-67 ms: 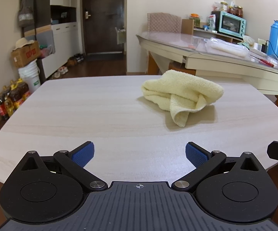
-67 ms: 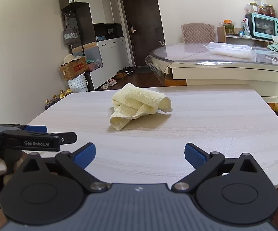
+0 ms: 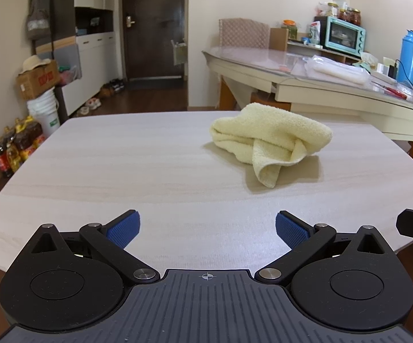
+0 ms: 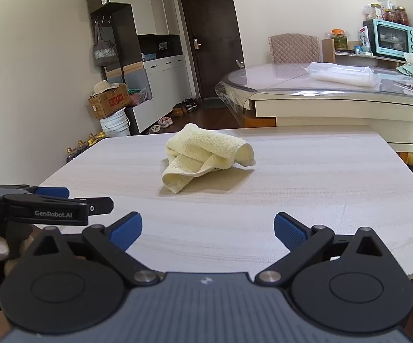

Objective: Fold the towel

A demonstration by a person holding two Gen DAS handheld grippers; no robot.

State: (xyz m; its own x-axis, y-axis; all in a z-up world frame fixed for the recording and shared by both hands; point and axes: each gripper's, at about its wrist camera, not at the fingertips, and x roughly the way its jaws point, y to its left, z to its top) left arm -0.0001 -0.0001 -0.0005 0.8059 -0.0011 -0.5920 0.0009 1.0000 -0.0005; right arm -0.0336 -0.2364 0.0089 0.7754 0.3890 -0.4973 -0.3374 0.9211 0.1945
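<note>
A pale yellow towel [image 3: 272,137] lies crumpled in a heap on the light wooden table [image 3: 120,165], ahead and a little right in the left wrist view. In the right wrist view the towel [image 4: 206,154] lies ahead, slightly left of centre. My left gripper [image 3: 208,227] is open and empty over the table's near edge, well short of the towel. My right gripper [image 4: 208,228] is open and empty, also short of the towel. The left gripper also shows from the side at the left edge of the right wrist view [image 4: 63,203].
A second, glass-topped table [image 3: 335,85] stands behind on the right with a plastic bag, a blue thermos [image 3: 410,54] and a teal oven [image 3: 345,35]. Cabinets, a cardboard box, a white bucket and oil bottles [image 3: 15,148] stand at the left wall.
</note>
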